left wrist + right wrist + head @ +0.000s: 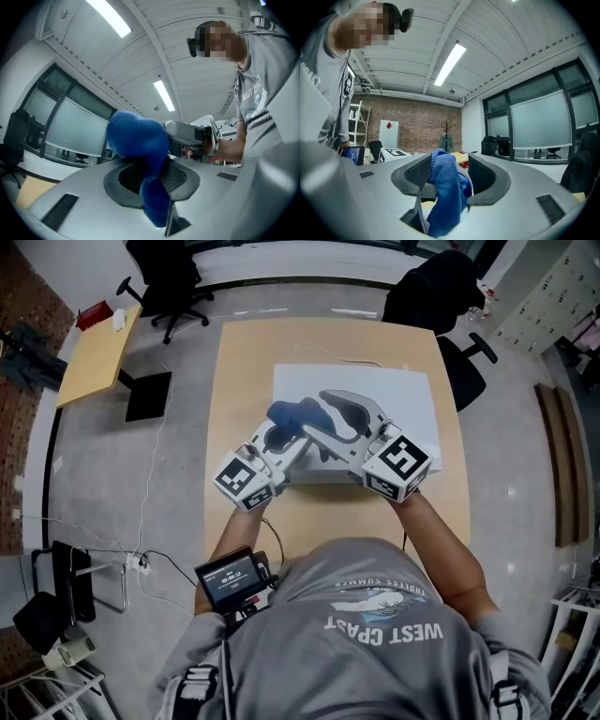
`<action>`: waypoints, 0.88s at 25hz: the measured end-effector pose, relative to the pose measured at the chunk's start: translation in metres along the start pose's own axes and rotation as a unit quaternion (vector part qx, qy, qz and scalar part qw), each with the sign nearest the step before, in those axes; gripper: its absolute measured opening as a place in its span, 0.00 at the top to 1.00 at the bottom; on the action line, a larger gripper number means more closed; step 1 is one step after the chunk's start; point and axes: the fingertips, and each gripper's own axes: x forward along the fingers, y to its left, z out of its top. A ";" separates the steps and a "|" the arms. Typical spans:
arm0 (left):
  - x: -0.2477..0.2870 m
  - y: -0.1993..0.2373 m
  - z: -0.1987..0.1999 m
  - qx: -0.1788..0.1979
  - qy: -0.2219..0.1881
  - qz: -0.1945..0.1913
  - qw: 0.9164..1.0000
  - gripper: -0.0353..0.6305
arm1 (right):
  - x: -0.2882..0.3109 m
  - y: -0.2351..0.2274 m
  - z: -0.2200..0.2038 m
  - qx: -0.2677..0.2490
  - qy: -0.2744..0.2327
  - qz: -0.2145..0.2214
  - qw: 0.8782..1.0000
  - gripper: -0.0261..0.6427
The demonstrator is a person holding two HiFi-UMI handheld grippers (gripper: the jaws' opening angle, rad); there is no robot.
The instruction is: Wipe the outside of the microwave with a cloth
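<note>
Evidently the left gripper clenches the blue cloth just above the white top of what seems the microwave, while the fingers of the right gripper stand released around its other end.

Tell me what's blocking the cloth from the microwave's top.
Nothing visible. The blue cloth, pinched in the left gripper, hangs over the white microwave. The right gripper has its open jaws either side of the cloth.
</note>
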 end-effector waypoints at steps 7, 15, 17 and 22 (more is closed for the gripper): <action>-0.053 0.080 -0.004 0.024 0.008 0.102 0.995 0.82 | -0.032 -0.036 0.005 0.013 -0.016 -0.079 0.997 0.61; -0.079 0.178 -0.077 0.106 0.148 0.203 0.962 0.82 | -0.087 -0.071 -0.042 0.050 0.038 -0.172 0.983 0.61; -0.075 0.189 -0.109 0.129 0.198 0.198 0.951 0.82 | -0.099 -0.073 -0.058 0.061 0.058 -0.190 0.978 0.61; -0.079 0.211 -0.176 0.155 0.282 0.196 0.926 0.82 | -0.124 -0.074 -0.090 0.086 0.090 -0.226 0.966 0.61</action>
